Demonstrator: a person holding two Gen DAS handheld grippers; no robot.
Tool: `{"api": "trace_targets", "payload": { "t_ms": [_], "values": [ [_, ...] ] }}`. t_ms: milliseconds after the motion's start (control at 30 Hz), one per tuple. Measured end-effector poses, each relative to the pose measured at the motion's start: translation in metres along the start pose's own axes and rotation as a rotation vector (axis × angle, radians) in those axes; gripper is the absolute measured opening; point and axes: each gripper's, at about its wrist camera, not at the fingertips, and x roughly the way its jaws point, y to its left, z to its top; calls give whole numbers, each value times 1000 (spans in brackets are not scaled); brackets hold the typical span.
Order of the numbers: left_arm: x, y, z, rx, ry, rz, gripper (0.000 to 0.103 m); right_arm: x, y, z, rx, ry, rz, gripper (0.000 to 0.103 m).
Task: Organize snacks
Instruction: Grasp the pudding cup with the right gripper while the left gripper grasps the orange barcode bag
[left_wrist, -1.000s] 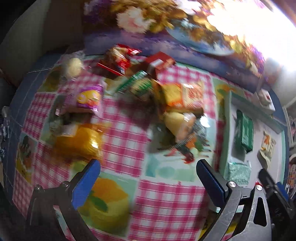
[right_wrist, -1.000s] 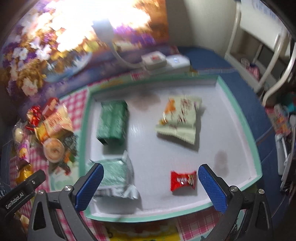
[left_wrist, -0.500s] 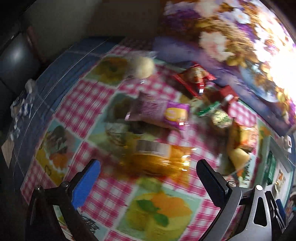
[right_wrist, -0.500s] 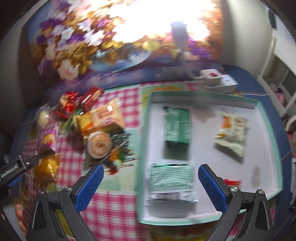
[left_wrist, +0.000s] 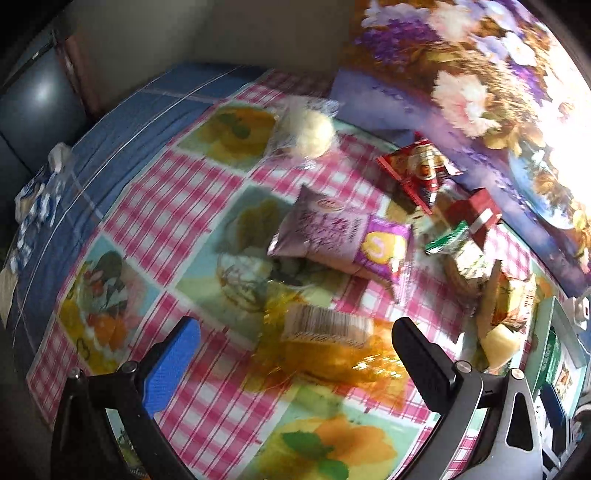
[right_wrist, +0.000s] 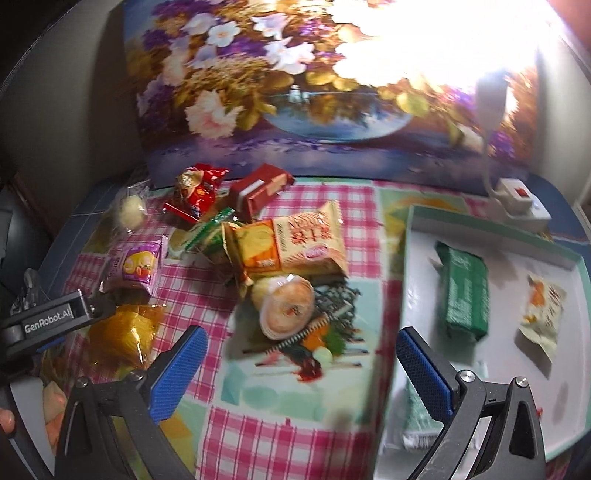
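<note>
My left gripper (left_wrist: 295, 354) is open, and the orange-yellow wrapped snack (left_wrist: 325, 339) lies on the cloth between its fingers. Behind that sit a purple packet (left_wrist: 340, 236), a round pale bun in clear wrap (left_wrist: 306, 133) and a red packet (left_wrist: 421, 170). My right gripper (right_wrist: 299, 365) is open and holds nothing, low over the checked tablecloth (right_wrist: 288, 424). Ahead of it lie a round cake in clear wrap (right_wrist: 288, 306) and an orange biscuit bag (right_wrist: 291, 240). The white tray (right_wrist: 417, 229) at right holds a green pack (right_wrist: 465, 291) and a pale packet (right_wrist: 543, 314).
A flower painting (right_wrist: 295, 74) leans along the back of the table. A white power strip (right_wrist: 521, 203) with its cable lies behind the tray. The left gripper's body (right_wrist: 48, 317) and the person's fingertip (right_wrist: 5, 417) show at the right wrist view's left edge.
Both views have swung left. The left gripper has come down around the orange-yellow snack. The right gripper has moved off the tray to the cloth beside the snack pile.
</note>
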Motion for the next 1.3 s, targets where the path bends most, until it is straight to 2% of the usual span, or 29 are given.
{"api": "trace_targets", "payload": {
  "t_ms": [100, 267, 433, 467, 533, 667, 733, 933, 1100, 1200, 1300],
  "values": [
    [2, -7, 0, 14, 12, -26, 103, 8, 0, 3, 7, -21, 34, 103],
    [19, -15, -4, 22, 109, -64, 103, 19, -1, 6, 15, -37, 77, 103],
    [24, -22, -4, 65, 80, -19, 103, 31, 5, 7, -17, -48, 71, 102],
    [25, -23, -4, 66, 78, -10, 103, 34, 5, 7, -20, -46, 70, 101],
    [31, -25, -2, 63, 86, -2, 103, 39, 6, 7, -19, -37, 68, 91],
    [41, -28, -4, 60, 108, -1, 103, 49, 3, 6, -19, -18, 51, 86],
    [43, -30, -4, 60, 110, 3, 103, 53, 2, 5, -12, -9, 48, 77],
    [49, -38, -9, 67, 122, 13, 102, 55, 3, 4, -16, -20, 39, 65],
    [51, -50, -15, 82, 127, -18, 91, 53, -4, 4, 10, -27, 31, 50],
    [52, -58, -17, 94, 124, -30, 85, 51, -8, 5, 27, -29, 43, 49],
    [51, -65, -17, 104, 120, -33, 83, 51, -7, 4, 23, -31, 42, 49]
  ]
}}
